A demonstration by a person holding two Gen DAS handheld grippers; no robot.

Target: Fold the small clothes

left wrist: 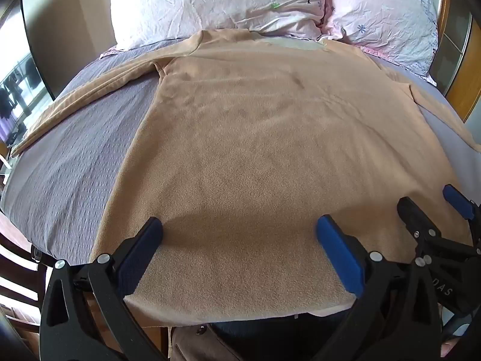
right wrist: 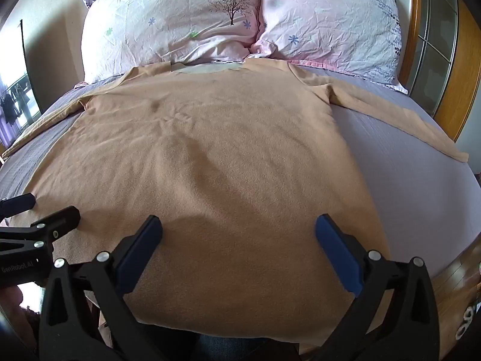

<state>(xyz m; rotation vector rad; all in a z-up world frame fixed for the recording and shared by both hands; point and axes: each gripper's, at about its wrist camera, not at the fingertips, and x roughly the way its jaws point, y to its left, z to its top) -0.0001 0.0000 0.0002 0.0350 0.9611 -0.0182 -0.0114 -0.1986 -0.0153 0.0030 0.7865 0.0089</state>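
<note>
left wrist — tan shirt (left wrist: 255,138) spread flat

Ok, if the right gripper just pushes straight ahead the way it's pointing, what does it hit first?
Most likely the tan shirt: the right gripper is open just above the hem, angled down toward the cloth lying flat on the bed. The pillows lie well beyond. Depth is uncertain.

Ahead of the jaws lies a plain tan shirt (right wrist: 210,156) on a grey-lilac textured bedspread (right wrist: 390,162). Beyond it, pale pink pillows (right wrist: 168,21) carry blue and green flowers and a dark tree print. The pads (right wrist: 339,258) are blue.
</note>
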